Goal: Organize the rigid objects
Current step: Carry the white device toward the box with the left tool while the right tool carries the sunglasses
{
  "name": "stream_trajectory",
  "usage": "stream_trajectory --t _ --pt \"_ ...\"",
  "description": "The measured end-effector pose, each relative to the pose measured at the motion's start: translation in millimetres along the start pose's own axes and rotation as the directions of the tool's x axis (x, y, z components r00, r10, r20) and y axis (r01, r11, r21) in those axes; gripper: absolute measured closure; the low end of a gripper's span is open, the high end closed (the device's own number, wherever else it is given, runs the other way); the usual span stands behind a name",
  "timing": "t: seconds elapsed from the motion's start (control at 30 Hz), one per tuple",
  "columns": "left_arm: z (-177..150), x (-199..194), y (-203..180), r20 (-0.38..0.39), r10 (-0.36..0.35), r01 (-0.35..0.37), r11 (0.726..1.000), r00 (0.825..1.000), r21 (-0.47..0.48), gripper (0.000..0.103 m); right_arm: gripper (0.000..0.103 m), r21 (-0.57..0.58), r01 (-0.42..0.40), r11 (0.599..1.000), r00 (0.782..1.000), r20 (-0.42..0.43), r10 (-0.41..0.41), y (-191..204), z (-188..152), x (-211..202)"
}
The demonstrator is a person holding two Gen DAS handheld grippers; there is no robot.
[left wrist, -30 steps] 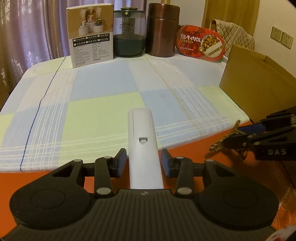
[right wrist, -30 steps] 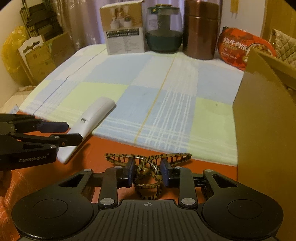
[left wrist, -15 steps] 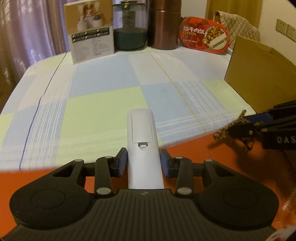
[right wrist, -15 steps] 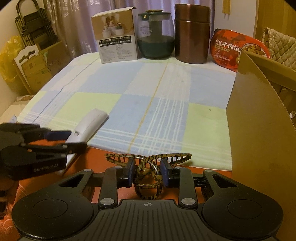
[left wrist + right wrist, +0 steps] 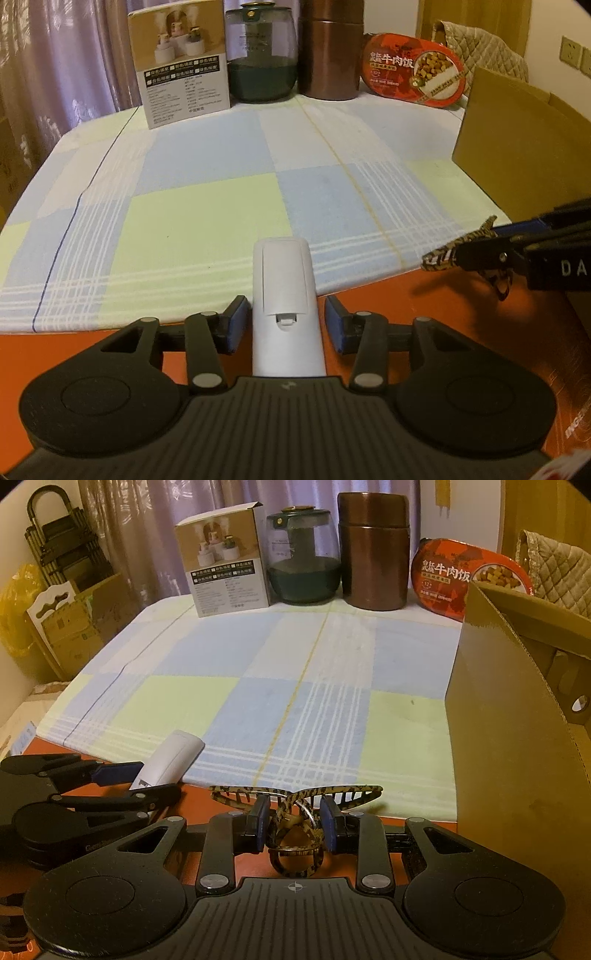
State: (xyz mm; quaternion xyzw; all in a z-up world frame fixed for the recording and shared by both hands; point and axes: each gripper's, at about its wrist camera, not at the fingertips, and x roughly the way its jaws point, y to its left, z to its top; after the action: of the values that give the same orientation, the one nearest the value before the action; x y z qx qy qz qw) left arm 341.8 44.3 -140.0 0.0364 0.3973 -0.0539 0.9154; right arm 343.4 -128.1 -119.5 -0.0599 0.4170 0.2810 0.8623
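A white remote control lies back-side up between the fingers of my left gripper, whose blue pads stand a little off its sides, so the gripper is open around it. The remote also shows in the right wrist view. My right gripper is shut on a tortoiseshell hair claw clip and holds it above the orange table edge. The clip's tip and the right gripper show at the right of the left wrist view.
A checked blue, green and white cloth covers the table. An open cardboard box stands at the right. At the back stand a white product box, a glass jar, a copper canister and a red meal pack.
Both grippers have moved forward and up a little. The left fingers have spread slightly wider from the remote's sides. The right gripper has kept its hold on the clip.
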Motion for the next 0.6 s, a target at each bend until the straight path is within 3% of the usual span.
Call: stream_trajectory --t 0.27,0.6 --pt "0 -8 3 -0.009 -0.009 0.009 0.999 1.000 -0.042 0.070 0.077 0.011 -0.003 1.000 0.999 0.037 0.002 0 3 -5" --pt "12 -40 7 0.052 -0.033 0.037 0.996 0.998 -0.086 0.070 0.077 0.059 -0.029 0.998 0.994 0.105 0.023 -1 10 -23"
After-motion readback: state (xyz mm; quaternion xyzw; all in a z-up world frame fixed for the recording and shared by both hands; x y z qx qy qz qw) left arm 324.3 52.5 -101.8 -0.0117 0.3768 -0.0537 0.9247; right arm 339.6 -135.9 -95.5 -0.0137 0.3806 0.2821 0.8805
